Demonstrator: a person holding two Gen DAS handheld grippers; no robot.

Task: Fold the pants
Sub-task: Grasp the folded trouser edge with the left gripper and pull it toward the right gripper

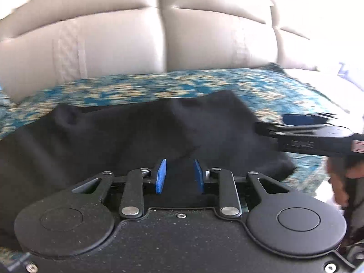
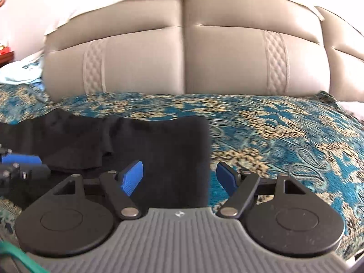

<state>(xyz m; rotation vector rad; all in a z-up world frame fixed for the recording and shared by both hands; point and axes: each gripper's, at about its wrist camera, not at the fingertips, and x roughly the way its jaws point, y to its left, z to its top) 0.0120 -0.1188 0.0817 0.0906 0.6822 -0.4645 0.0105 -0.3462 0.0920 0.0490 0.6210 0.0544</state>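
Observation:
Black pants [image 1: 136, 132] lie spread on a blue and gold patterned bedspread [image 1: 141, 86]. My left gripper [image 1: 179, 175] hovers over the cloth with its blue pads [image 1: 160, 175] a little apart and nothing pinched between them. In the right wrist view the pants [image 2: 159, 150] end in a straight right edge. My right gripper [image 2: 179, 177] is wide open and straddles that edge, left pad [image 2: 133, 177] over the cloth, right pad over the bedspread [image 2: 284, 136]. The right gripper also shows at the right in the left wrist view [image 1: 302, 122]. The left gripper shows at the left in the right wrist view [image 2: 21, 159].
A padded beige headboard [image 1: 159, 41] rises behind the bed, also in the right wrist view [image 2: 182, 52]. Pale blue cloth [image 2: 20, 72] lies at the far left by the headboard. A green cord [image 2: 16, 257] crosses the lower left corner.

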